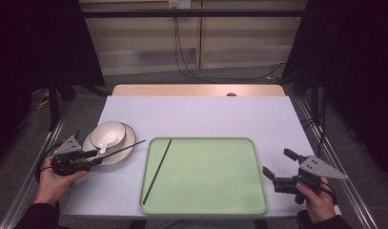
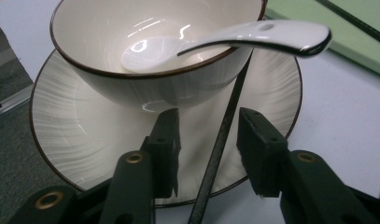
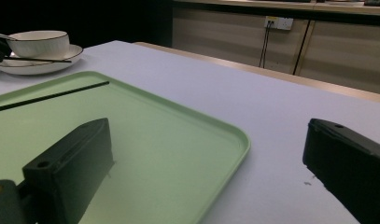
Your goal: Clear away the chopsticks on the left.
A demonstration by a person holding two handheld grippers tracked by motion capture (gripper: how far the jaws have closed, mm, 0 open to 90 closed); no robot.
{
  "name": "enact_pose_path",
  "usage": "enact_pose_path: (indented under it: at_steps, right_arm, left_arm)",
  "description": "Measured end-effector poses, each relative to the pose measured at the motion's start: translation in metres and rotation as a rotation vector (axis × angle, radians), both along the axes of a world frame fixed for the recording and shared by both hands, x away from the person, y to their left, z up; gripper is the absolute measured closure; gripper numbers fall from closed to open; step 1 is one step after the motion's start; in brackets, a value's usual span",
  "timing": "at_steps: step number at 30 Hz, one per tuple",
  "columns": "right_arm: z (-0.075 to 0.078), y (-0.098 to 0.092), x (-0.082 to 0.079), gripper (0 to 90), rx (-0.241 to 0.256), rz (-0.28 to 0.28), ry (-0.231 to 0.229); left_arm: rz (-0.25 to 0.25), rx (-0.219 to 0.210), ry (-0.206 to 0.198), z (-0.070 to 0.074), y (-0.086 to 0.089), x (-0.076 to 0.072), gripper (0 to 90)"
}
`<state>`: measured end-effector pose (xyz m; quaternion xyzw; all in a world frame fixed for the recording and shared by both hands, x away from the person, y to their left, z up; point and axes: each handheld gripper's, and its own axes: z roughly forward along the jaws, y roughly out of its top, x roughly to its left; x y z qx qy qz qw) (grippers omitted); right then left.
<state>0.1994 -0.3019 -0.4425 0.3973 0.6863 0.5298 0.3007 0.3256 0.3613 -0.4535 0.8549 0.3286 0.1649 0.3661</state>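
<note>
chopstick between left tool jaws, unmarked

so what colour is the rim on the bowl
A thin dark brown line edges the cream bowl; clearest in the left gripper view.

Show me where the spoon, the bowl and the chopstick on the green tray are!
spoon (image 2: 271, 33): left gripper view, on its handle.
bowl (image 1: 116, 129): high view, on its inner wall.
chopstick on the green tray (image 1: 157, 171): high view, at mid-length.
</note>
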Motion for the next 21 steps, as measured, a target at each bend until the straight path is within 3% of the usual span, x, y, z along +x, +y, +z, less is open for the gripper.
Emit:
enact_pose_path:
  at_steps: [3,7,9,16,21]
  right_arm:
    - [0.0000,0.0002,0.0000,1.1,0.000,0.001,0.000]
    - [0.0000,0.0001,0.0001,1.2,-0.002,-0.002,0.003]
    - [0.0000,0.0002,0.0000,1.2,-0.002,-0.001,0.003]
    - [-0.0003,0.0002,0.0002,0.9,-0.001,-0.007,0.004]
    - [-0.0005,0.0005,0.0003,0.8,0.003,-0.011,0.008]
  left_arm:
    - [-0.021,-0.010,0.010,-0.0005,-0.0002,0.0021,66.5]
    - [-0.048,0.035,0.024,0.0006,-0.0022,0.0054,70.2]
    - [-0.058,0.018,0.035,-0.0003,-0.0036,0.0064,72.6]
    - [-0.115,0.062,0.043,0.0021,-0.0053,0.0055,78.9]
    - [-0.152,0.050,0.048,0.0037,-0.0087,0.0044,84.2]
